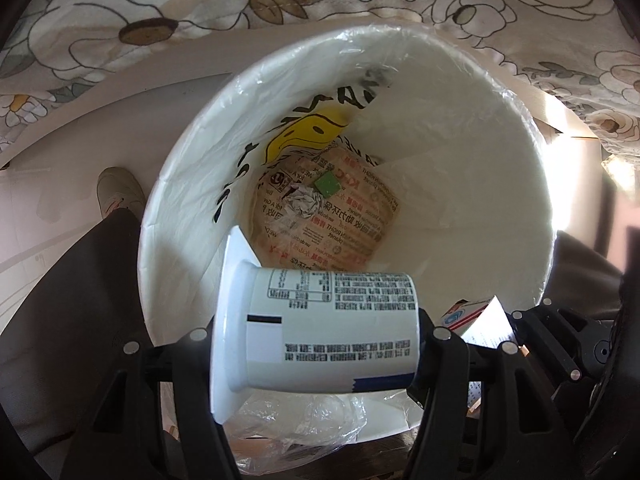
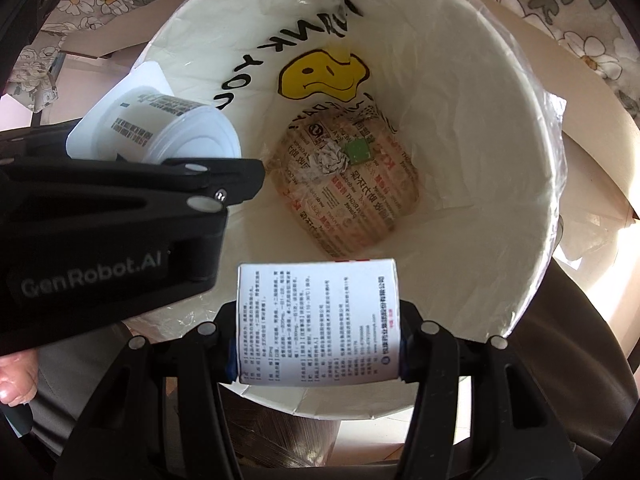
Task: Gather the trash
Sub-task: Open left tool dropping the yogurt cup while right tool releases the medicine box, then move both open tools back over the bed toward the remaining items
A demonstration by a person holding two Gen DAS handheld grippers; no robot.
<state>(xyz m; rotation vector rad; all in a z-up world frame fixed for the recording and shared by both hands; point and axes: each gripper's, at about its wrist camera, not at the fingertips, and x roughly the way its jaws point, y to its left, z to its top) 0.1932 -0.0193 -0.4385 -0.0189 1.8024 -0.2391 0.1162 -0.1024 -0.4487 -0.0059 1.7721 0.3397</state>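
Left wrist view: the left tool (image 1: 316, 344) sits at the lower middle of the frame, its jaws about half open and closed on a white yogurt cup (image 1: 320, 332). The cup lies crosswise, long axis running left to right in the frame, its flanged mouth toward the left finger and its base against the right one. Directly beyond it, filling the centre of the frame, is the open mouth of the white trash bin (image 1: 532, 184), lined with a plastic bag (image 1: 304, 136) printed with a yellow smiley. At the bin's bottom lie a printed paper wrapper (image 1: 360, 220), a crumpled paper ball (image 1: 302, 206) and a small green square (image 1: 326, 186). The tool points steeply down into the bin, so the cup hangs over the opening near its lower rim. At lower right the right tool shows only partly, with its box peeking in.

Right wrist view: the right tool (image 2: 316, 344) is at lower centre, jaws narrower than half open and pressed on both sides of a small printed cardboard box (image 2: 318, 322), whose long axis points away from the camera, toward the bin's middle. The box also hangs inside the rim. The left tool reaches in from the left edge, holding the cup at upper left. Both hands are equally placed; judging by this, letting go should drop both pieces straight in.
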